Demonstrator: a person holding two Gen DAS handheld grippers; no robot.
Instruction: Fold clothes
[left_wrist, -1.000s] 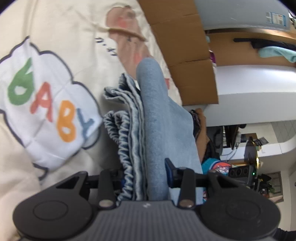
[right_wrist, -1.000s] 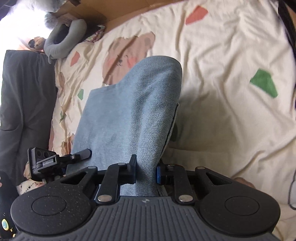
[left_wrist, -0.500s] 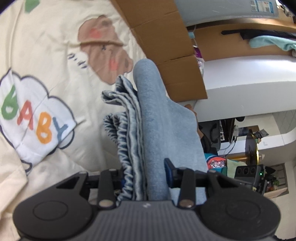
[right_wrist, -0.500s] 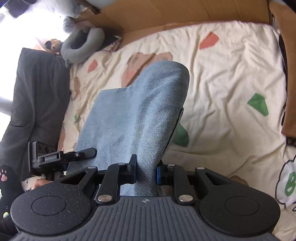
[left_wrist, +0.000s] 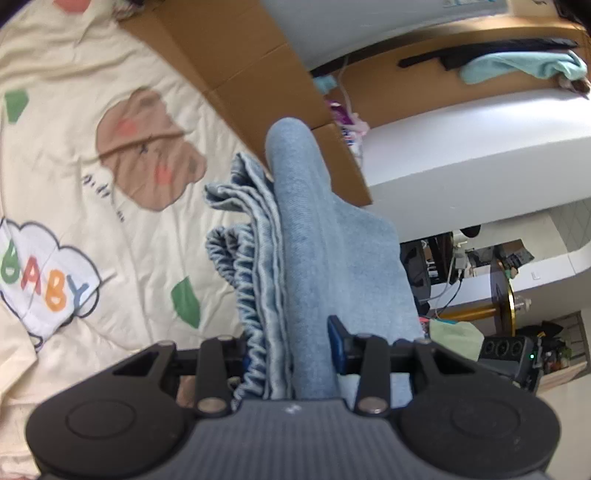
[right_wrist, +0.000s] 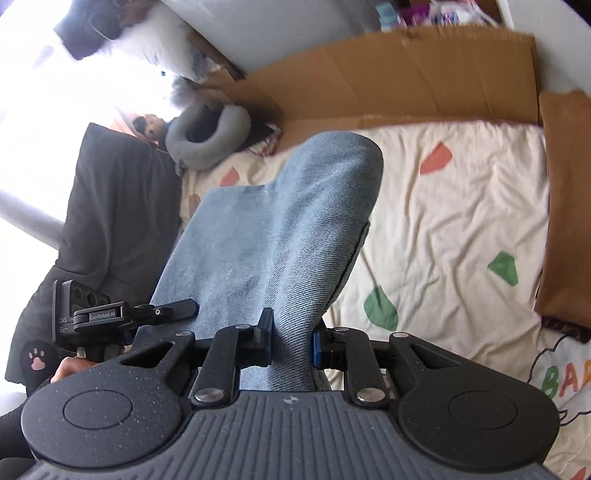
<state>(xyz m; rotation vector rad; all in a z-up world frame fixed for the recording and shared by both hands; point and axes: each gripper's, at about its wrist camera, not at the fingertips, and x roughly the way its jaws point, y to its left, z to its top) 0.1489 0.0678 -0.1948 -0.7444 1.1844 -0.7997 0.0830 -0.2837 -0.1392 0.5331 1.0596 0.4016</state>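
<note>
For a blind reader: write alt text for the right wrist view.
The right gripper fingers clamp a folded light-blue denim garment above a cream patterned bedspread. Brown cardboard panels line the bed's far edge, with a grey ring cushion alongside.

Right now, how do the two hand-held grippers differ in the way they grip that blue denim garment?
The left hand-held gripper clamps a thick bundle with ruffled elastic edges; the right hand-held gripper pinches one smooth fold, jaws closer together. Both are shut on the same blue denim garment, above the cream patterned quilt.
</note>
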